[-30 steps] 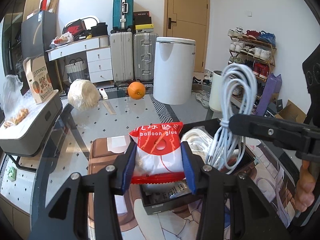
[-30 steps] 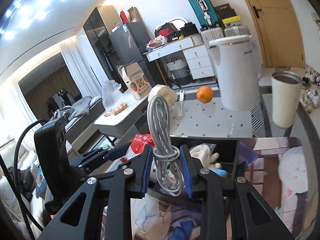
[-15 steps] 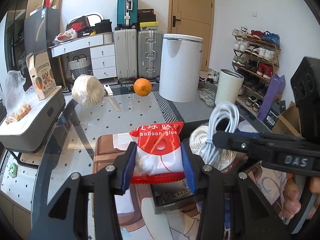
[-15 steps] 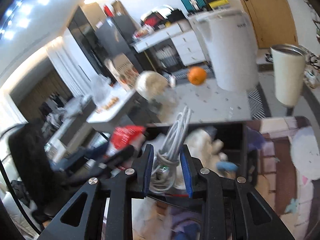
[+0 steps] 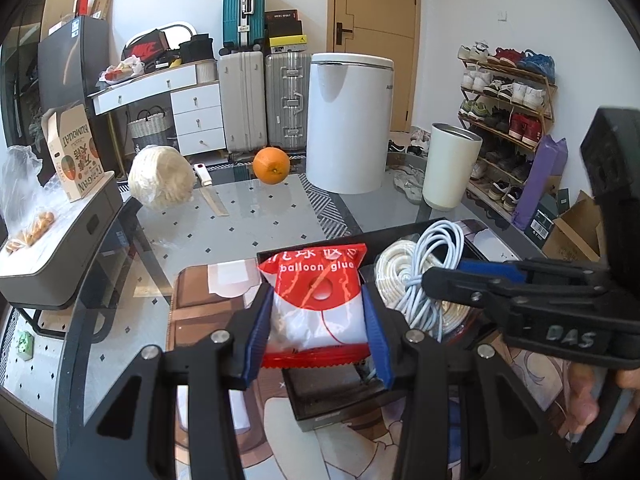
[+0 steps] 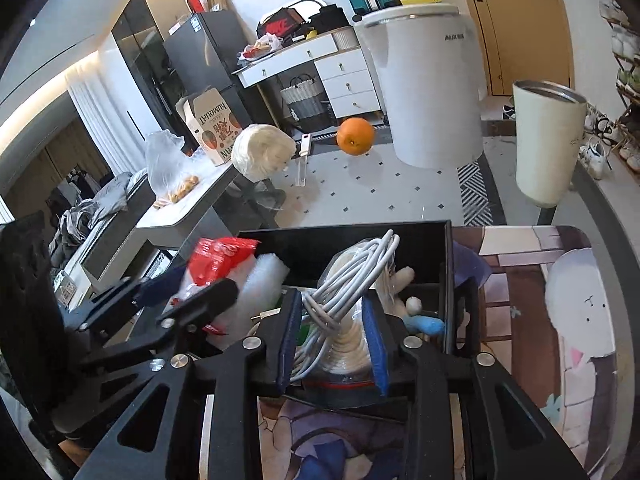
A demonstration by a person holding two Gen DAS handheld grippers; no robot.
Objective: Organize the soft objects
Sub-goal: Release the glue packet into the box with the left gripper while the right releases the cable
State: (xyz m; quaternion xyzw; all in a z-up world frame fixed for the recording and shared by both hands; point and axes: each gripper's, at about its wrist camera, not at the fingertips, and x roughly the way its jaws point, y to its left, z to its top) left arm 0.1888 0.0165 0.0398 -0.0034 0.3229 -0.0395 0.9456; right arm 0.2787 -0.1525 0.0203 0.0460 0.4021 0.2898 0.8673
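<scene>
My left gripper [image 5: 318, 332] is shut on a red and white "balloon glue" packet [image 5: 318, 300] and holds it over the near left part of a black box [image 5: 340, 404]. My right gripper [image 6: 332, 340] has opened its jaws; the coiled white cable [image 6: 348, 280] lies loosely between them on a cream rope coil [image 6: 352, 344] inside the black box [image 6: 340, 240]. A white plush and a blue soft toy [image 6: 424, 324] lie in the box at the right. In the left wrist view the cable [image 5: 432, 264] and the right gripper [image 5: 472, 280] are at the right.
An orange [image 5: 271, 165], a wrapped white ball [image 5: 160, 178] and a knife [image 5: 210, 192] lie at the far side of the glass table. A white tumbler [image 5: 450, 168] stands at far right. A patterned mat [image 6: 560, 300] lies under the box.
My right gripper lowered the cable into the black box and its jaws widened, releasing the cable. My left gripper kept its hold on the packet and barely moved.
</scene>
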